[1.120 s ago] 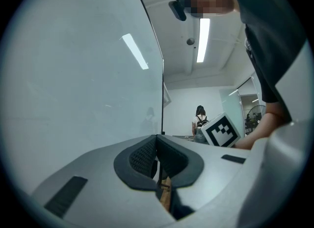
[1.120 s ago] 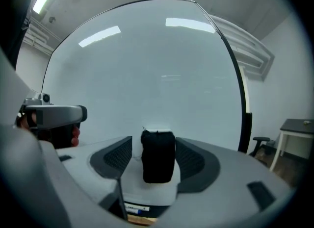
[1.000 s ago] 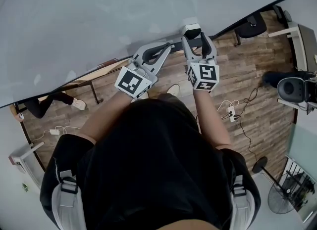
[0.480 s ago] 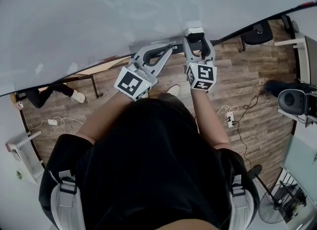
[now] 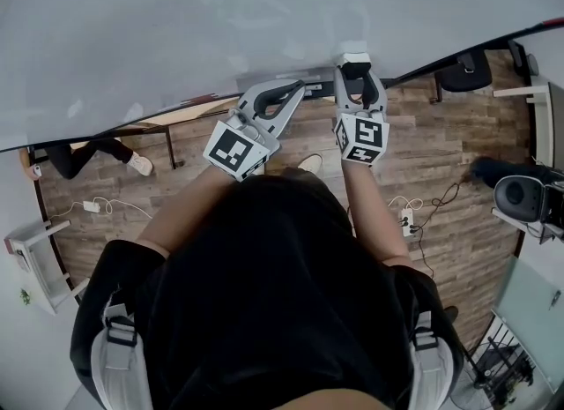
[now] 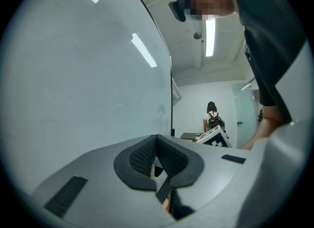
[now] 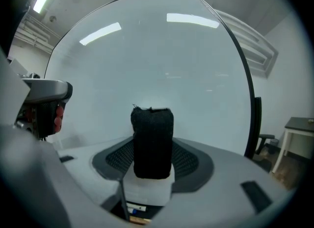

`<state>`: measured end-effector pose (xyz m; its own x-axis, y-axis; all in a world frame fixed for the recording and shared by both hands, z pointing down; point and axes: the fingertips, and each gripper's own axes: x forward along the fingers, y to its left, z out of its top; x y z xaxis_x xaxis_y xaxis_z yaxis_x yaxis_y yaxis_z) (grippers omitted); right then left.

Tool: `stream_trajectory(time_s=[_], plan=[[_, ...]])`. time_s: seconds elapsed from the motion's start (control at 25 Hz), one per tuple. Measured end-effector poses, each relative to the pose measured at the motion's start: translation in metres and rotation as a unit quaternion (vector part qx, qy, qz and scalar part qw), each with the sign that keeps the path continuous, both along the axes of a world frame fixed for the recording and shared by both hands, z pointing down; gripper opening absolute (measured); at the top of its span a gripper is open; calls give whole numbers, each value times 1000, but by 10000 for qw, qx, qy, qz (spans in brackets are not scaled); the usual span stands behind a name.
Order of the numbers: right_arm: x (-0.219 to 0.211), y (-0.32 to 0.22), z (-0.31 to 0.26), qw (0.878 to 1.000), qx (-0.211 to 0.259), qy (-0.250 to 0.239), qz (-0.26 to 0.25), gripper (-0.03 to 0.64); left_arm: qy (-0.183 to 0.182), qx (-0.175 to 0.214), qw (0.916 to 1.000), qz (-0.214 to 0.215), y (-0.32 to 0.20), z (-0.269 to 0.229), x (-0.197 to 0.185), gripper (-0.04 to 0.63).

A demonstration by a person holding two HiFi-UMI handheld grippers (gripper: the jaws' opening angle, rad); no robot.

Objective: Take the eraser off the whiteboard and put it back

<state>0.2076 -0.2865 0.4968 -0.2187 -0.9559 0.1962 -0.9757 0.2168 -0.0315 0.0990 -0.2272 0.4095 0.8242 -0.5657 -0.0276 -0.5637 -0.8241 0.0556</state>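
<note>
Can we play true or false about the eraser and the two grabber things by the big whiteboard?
1. The eraser stands between the right gripper's jaws. True; those jaws have just been closing, and the pads sit against its sides.
2. The left gripper holds a marker. False: its jaws are together with nothing in them.
3. The eraser's wiping side is red. False: it is black, on a white body.
4. The floor is made of wood planks. True.
5. The whiteboard is full of writing. False: it looks blank.
</note>
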Motion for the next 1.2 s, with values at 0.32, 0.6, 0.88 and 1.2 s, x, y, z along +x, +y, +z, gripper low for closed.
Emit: stream_trajectory(time_s=[0.32, 0.6, 0.88, 1.2], plan=[[-3, 3, -5, 9998, 11, -87, -190, 221, 2, 5, 9999, -158, 7, -3, -6, -6], [-7, 9, -16, 9983, 71, -117, -562, 221, -41, 4, 9993, -375, 10, -2, -3, -6], [-19, 20, -27, 9932, 61, -218, -1143, 221, -217, 5, 9972, -721, 12, 3, -12, -6], [-72, 49, -51, 9847, 168, -308, -1705, 221, -327, 9, 9952, -926, 35, 6, -66, -6]])
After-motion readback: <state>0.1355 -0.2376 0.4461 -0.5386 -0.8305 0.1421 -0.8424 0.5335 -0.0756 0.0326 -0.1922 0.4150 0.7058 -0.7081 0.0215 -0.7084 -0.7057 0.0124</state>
